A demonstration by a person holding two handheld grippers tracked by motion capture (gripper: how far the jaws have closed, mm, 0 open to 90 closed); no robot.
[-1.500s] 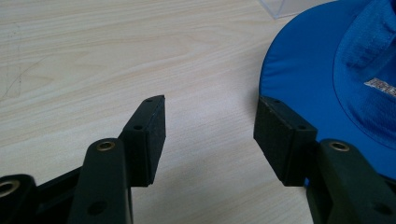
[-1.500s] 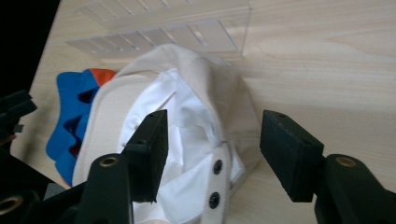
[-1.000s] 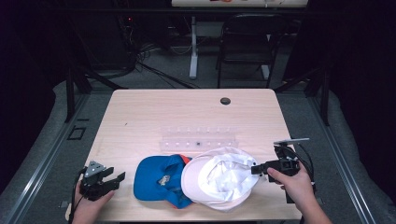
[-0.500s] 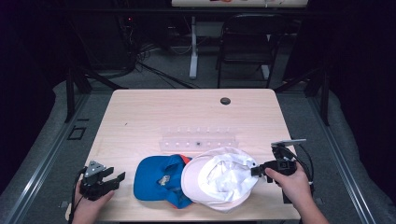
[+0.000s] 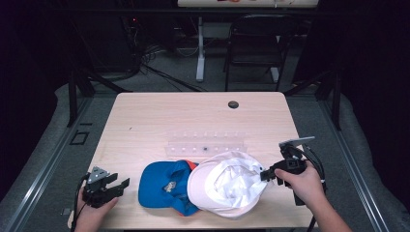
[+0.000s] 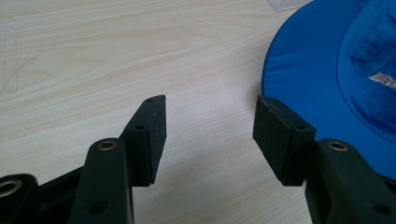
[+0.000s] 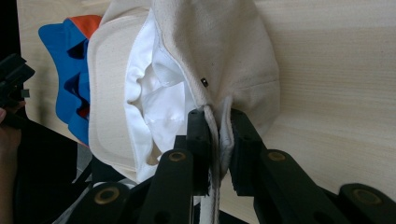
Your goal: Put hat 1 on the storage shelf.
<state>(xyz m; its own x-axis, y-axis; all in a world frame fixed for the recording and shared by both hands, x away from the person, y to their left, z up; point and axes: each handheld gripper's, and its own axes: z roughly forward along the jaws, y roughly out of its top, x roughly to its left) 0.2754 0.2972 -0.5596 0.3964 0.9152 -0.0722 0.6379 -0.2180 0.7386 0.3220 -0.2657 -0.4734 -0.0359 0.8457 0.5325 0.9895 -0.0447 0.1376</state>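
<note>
On the table in the high view, white cap lying overlapping the blue cap, right gripper pinching its edge, jaws having just been closing, left gripper left of the blue cap; left gripper view, jaws gaping beside the blue cap; right gripper view, pads clamping the white cap's rim.

Table evenly lit, dark surroundings; near fingers slightly blurred

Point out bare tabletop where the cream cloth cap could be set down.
Free: the far half beyond the clear plastic strip, around the dark round hole. Crowded: the near edge, where blue cap, cream cloth cap and both grippers sit.
</note>
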